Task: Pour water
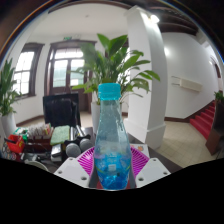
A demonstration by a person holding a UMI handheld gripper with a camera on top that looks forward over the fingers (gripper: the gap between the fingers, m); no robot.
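Gripper view: bottle [111, 140] with blue cap stands upright between the fingers, long axis vertical, dead centre ahead of the gripper [112, 166]. Pink pads [88, 157] flank its base; whether they press it, cannot tell. Potted plant [118, 60] far behind.

Your gripper [111, 166] had the bottle [110, 140] upright between its two fingers, one pad [86, 155] at the bottle's left and the other at its right, both close against it. You had a potted plant [122, 62] behind the bottle, rising above its cap. A chair [62, 110] stood to the left, behind the fingers, with a cluttered table [25, 143] further left. A pillar [148, 60] rose behind on the right, and stairs [203, 120] lay far right.
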